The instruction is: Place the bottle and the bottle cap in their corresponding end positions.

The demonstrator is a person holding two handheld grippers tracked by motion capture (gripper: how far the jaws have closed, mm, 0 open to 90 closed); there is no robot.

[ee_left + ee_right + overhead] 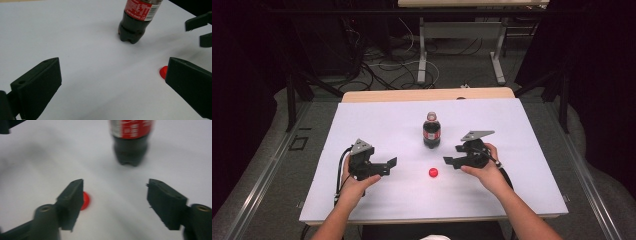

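With both grippers, left (390, 164) and right (449, 161), gaping empty, the small, light, slippery red cap (433, 172) is best pinched across its rim.

High view looks down over the table (362, 200); both gripper views face the bottle (431, 131) closely.

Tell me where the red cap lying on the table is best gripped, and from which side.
Grip the red cap across its round rim, coming straight down from above: it lies flat and low on the white table, apart from the bottle. The right hand-held gripper, open, is close.
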